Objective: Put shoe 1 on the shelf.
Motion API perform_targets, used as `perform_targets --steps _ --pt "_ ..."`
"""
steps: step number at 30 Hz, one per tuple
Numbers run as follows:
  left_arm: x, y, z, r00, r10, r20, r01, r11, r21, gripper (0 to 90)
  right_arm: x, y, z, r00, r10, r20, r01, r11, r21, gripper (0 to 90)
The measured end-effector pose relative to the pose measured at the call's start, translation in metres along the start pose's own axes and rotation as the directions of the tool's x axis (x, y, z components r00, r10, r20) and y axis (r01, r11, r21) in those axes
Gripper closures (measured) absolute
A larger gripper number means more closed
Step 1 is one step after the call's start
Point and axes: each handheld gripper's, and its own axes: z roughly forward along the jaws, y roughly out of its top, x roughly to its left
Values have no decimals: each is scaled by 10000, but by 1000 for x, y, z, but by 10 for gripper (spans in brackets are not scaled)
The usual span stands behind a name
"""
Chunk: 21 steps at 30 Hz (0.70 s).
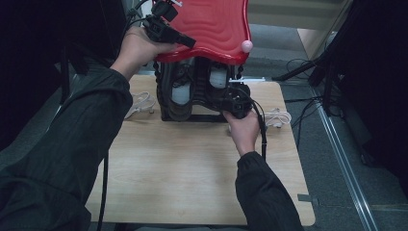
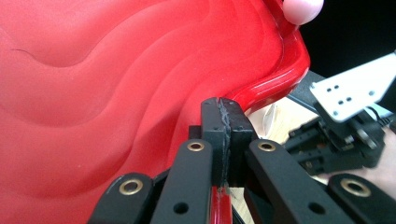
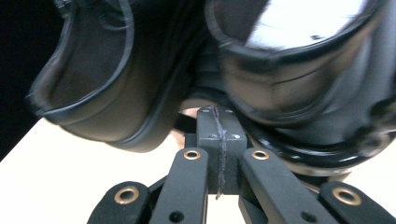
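One red lid [image 2: 116, 84] is pinched in the left gripper [image 2: 223, 109]; two black shoes [image 3: 112, 79] sit just beyond the closed, empty right gripper [image 3: 217, 119].

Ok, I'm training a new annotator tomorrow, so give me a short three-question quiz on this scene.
1. True or false: the red lid lies flat on the table.
2. What sits below the lid? A) black shoes B) folded towels C) glass jars
3. Are the jaws of the right gripper open or shut?
Key: 1 false, it is raised, with the left gripper at its rim; 2 A; 3 shut.
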Motion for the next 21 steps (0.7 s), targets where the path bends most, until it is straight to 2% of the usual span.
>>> perform_targets --steps 5,10,16,19,21 --pt "0 0 0 10000 -19 7 19 10000 8 894 20 -9 5 9983 -376 -435 382 9992 131 900" --pt "0 0 0 10000 -50 12 50 10000 -6 888 42 -15 12 9932 -813 -830 839 9961 277 900" --pt "-1 0 0 10000 -50 -21 50 10000 -1 878 61 -21 28 9830 -1315 -1278 1405 9880 646 900" --pt "0 0 0 10000 4 -29 -4 10000 30 876 69 -23 35 9769 -1415 -1599 1546 9853 728 900" --pt "-1 0 0 10000 -47 -16 47 10000 46 874 72 -23 40 9749 -1518 -1628 1662 9830 786 900"
